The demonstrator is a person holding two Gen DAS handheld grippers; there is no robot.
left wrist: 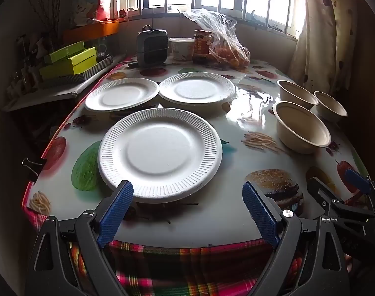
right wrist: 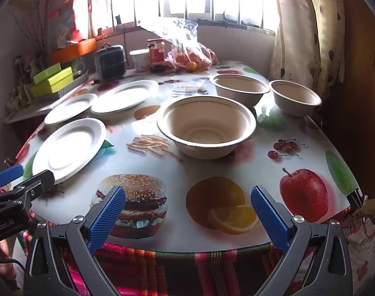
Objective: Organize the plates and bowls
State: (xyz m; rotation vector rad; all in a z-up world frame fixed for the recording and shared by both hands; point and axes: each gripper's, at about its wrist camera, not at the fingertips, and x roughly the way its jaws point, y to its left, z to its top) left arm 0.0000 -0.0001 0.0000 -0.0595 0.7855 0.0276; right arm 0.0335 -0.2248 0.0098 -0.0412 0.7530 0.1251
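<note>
The table (left wrist: 249, 227) fills most of the room from where I stand, its glossy cloth printed with burgers, fruit and fries, and nothing on it has been gathered yet — this looks like the very start of the job.

3 white paper plates lie on the left half, each flat on the cloth: the nearest plate (left wrist: 160, 154) close to the front edge, the far-left plate (left wrist: 122, 94) and the far-right plate (left wrist: 197, 87) behind it, the 2 rear rims seeming to meet or overlap a little. On the right half stand 3 beige bowls, all upright and empty: the nearest bowl (right wrist: 206, 125) in the middle, the middle bowl (right wrist: 239, 87) behind it, and the small bowl (right wrist: 296, 97) at the far right edge, near but not nested.

The left gripper (left wrist: 187, 194) hangs at the table's front edge with its blue pads spread wide, gripping nothing; one pad sits in front of the nearest plate's rim, though I cannot tell if it touches. The right gripper (right wrist: 188, 197) is likewise splayed and empty, over the printed burger and orange, well short of the bowls.

My guess for the next move — the left one pinches the nearest plate's thin rim and lifts it onto another plate. That rim is shallow, so a low, level approach seems needed.
</note>
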